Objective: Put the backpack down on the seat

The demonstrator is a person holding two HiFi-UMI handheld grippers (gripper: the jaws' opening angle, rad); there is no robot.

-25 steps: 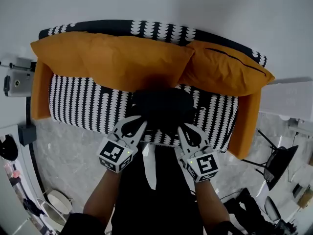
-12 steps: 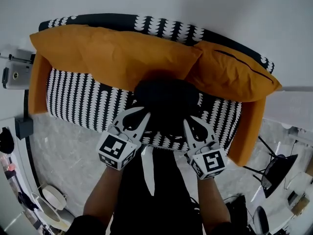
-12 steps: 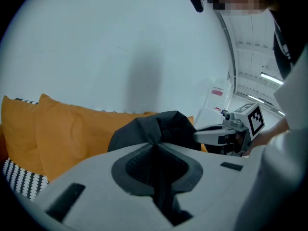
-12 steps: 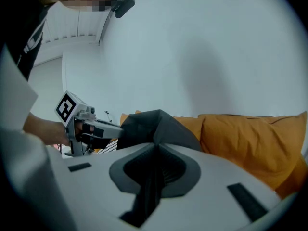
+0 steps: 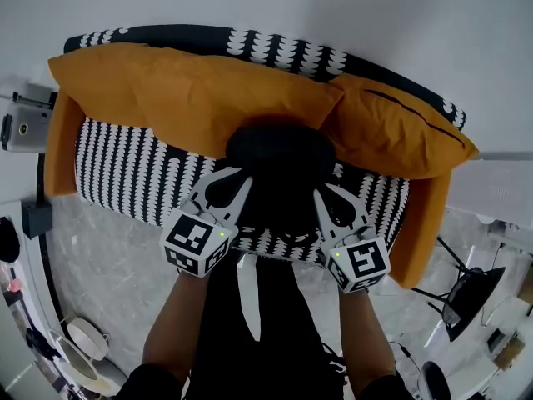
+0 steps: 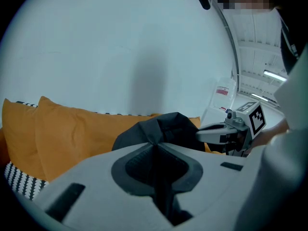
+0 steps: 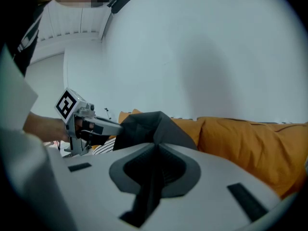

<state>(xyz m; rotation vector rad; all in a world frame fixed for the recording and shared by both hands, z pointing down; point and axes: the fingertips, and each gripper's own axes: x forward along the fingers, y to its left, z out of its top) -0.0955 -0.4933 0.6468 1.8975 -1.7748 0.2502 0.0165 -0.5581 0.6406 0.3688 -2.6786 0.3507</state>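
Since 1 s ago the left gripper [image 5: 236,180] and the right gripper [image 5: 326,194] have carried the backpack [image 5: 281,152] forward across the sofa, away from the seat's front edge. It now overlaps the lower edge of the orange cushions, and over the last 0.5 s the shift is only slight. Nearest the camera, the person's forearms reach out with the 2 marker cubes side by side. In the left gripper view the fingers [image 6: 96,177] are clenched together on a fold of black fabric, and the bag [image 6: 163,129] rises just past them. In the right gripper view the fingers [image 7: 211,177] are likewise pinched shut on dark material that hangs down between them. Each gripper holds 1 side of the bag's top, which is pulled up into a peak. Beyond the fingers the backpack sits over the middle of the patterned seat [image 5: 125,173], but whether its base already rests there is hidden under the bag. By my reading the carrying is almost finished; what is left is lowering it fully and letting go. Behind it lie the large cushion [image 5: 191,98] and the smaller cushion [image 5: 400,136], then the sofa back [image 5: 266,44] and the pale wall [image 5: 333,7].
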